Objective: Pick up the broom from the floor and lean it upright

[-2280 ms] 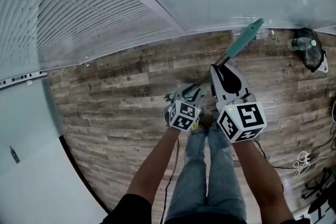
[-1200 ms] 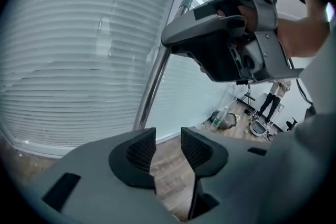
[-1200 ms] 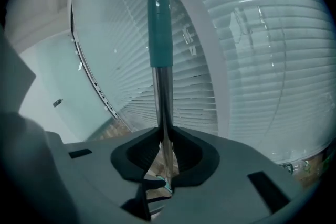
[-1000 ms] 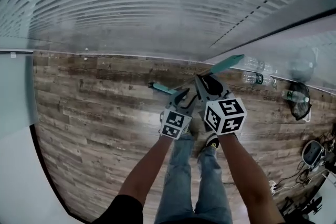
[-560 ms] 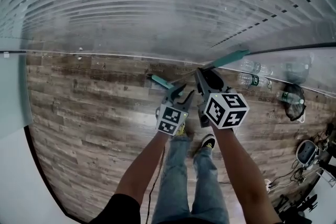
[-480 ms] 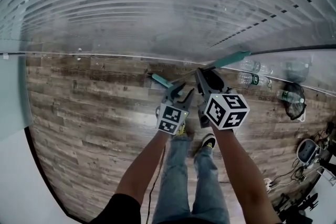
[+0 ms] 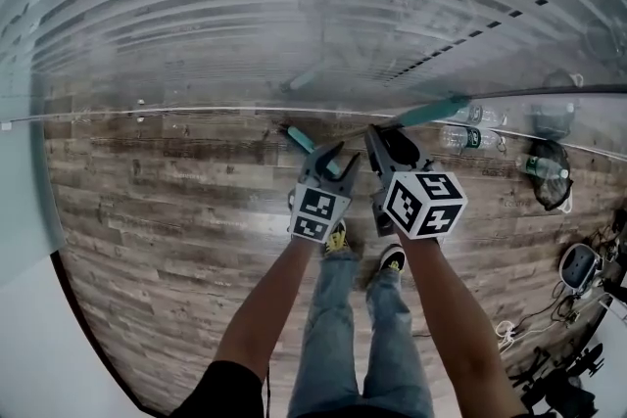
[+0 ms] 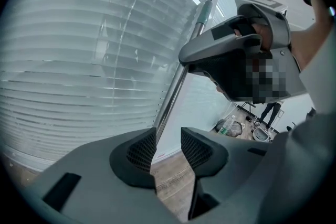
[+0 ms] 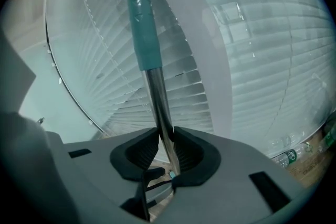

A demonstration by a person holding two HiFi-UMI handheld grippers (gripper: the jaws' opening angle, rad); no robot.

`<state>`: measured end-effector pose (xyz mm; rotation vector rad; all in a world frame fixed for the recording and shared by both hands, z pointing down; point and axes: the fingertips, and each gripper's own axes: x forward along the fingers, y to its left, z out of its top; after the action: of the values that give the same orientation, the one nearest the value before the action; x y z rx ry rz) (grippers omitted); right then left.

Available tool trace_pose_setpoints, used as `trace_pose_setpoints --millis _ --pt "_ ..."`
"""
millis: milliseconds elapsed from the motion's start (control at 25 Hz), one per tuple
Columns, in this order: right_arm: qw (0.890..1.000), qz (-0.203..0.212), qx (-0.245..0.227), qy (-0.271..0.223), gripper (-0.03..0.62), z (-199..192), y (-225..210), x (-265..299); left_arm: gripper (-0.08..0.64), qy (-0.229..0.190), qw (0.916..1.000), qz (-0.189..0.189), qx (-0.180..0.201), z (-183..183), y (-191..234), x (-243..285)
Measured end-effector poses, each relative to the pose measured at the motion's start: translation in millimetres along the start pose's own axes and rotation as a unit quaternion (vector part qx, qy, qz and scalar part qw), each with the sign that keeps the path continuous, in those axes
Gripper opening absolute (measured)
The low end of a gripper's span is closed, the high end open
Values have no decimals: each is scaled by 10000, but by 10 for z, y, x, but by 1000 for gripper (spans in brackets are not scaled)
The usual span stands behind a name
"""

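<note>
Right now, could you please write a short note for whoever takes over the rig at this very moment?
Right gripper: jaws shut on the broom, on its metal shaft below the teal grip.
Left gripper: jaws apart, clamping nothing; the shaft passes just beyond its left pad.
Broom: raised steeply, grip end up near the blinds; whether it touches them cannot be told.
Done: broom picked up off the floor.
Left: lean it upright, then release.
</note>
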<state>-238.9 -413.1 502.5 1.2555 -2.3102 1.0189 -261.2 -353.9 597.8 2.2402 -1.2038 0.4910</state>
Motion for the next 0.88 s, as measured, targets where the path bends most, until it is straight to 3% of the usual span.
trace_pose_setpoints --millis 520,880 --pt "10000 10 8 41 109 -15 -128 57 156 82 10000 1 23 -88 -36 76" --pt "9998 114 -117 68 115 4 -159 91 156 16 10000 -41 69 43 -37 198"
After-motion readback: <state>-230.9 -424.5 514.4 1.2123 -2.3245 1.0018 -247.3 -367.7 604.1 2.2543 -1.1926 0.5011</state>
